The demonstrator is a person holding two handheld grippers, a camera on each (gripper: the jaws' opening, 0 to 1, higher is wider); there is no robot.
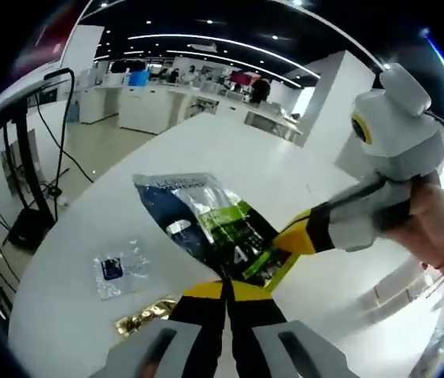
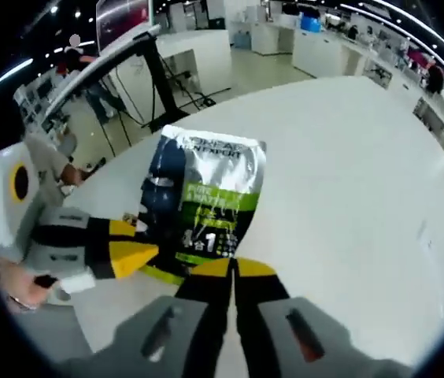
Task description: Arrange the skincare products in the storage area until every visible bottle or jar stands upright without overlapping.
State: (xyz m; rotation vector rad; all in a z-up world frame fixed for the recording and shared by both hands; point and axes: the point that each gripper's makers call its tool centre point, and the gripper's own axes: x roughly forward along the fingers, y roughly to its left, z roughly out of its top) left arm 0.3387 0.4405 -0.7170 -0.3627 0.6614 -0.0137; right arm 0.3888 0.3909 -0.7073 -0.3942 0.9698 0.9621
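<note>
Lying on the white desk (image 1: 206, 150) were a small clear sachet (image 1: 120, 272) and a gold packet (image 1: 145, 316). Above it, the left hand-held gripper (image 1: 223, 285) and the right hand-held gripper (image 2: 232, 268) both pinched the foil skincare sachet (image 1: 210, 224), jaws closed on its lower edge.

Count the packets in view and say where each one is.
3. A large silver and green packet is held above the table by both claws. A small clear packet and a gold packet lie on the table. Others may be hidden.

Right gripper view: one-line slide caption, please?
Both tongs pinch a silver-and-green sachet above the white table.
</note>
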